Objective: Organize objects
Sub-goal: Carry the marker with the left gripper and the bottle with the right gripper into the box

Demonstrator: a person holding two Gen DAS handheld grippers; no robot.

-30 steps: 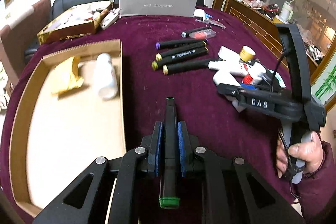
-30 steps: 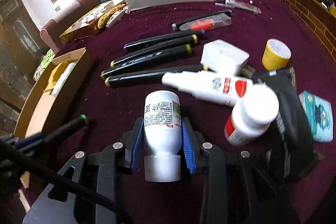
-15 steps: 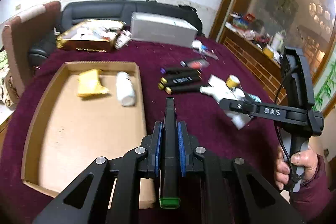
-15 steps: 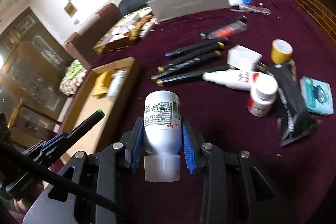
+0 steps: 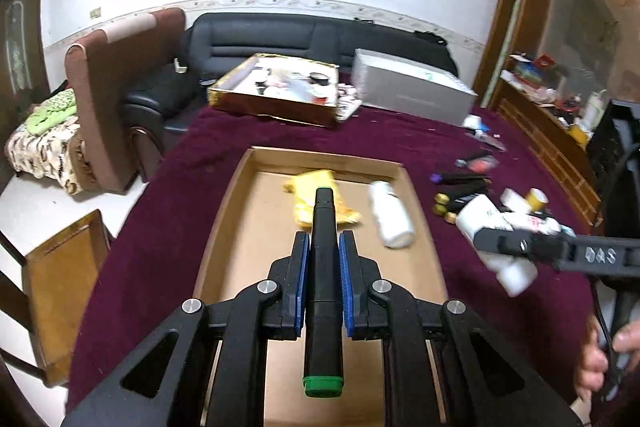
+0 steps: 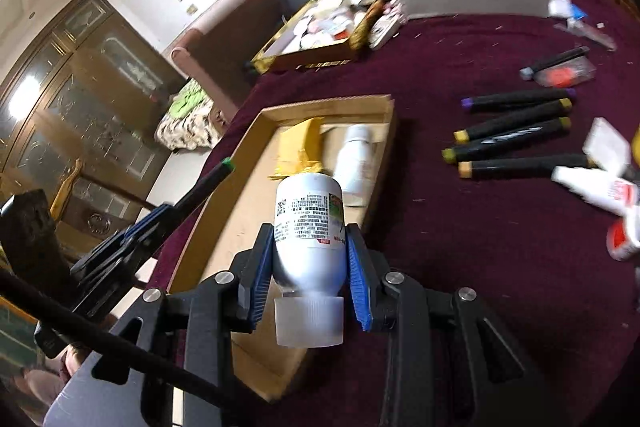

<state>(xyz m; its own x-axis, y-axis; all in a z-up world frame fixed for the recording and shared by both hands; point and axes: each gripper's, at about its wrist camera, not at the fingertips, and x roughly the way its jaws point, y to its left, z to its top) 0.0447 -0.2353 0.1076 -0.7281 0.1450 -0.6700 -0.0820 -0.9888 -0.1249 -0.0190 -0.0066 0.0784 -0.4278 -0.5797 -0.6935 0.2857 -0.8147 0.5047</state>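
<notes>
My left gripper (image 5: 323, 247) is shut on a black marker with green caps (image 5: 324, 291) and holds it above the cardboard tray (image 5: 228, 227). My right gripper (image 6: 308, 243) is shut on a white bottle (image 6: 310, 223), cap toward the camera, above the tray's right wall (image 6: 380, 163). In the left wrist view the right gripper (image 5: 496, 247) and its bottle (image 5: 486, 223) hang right of the tray. The tray holds a yellow packet (image 5: 344, 211) and a white bottle (image 5: 390, 219). The left gripper (image 6: 160, 219) shows at the left in the right wrist view.
Several black markers (image 6: 516, 135) lie on the maroon tablecloth (image 6: 460, 227) right of the tray, with white bottles (image 6: 592, 183) beside them. A gold box (image 5: 280, 91) and a grey box (image 5: 408, 91) stand at the back. A chair (image 5: 112, 99) stands at the table's left.
Both grippers have risen and swung left, from over the markers and bottles to over the tray, each keeping its object.
</notes>
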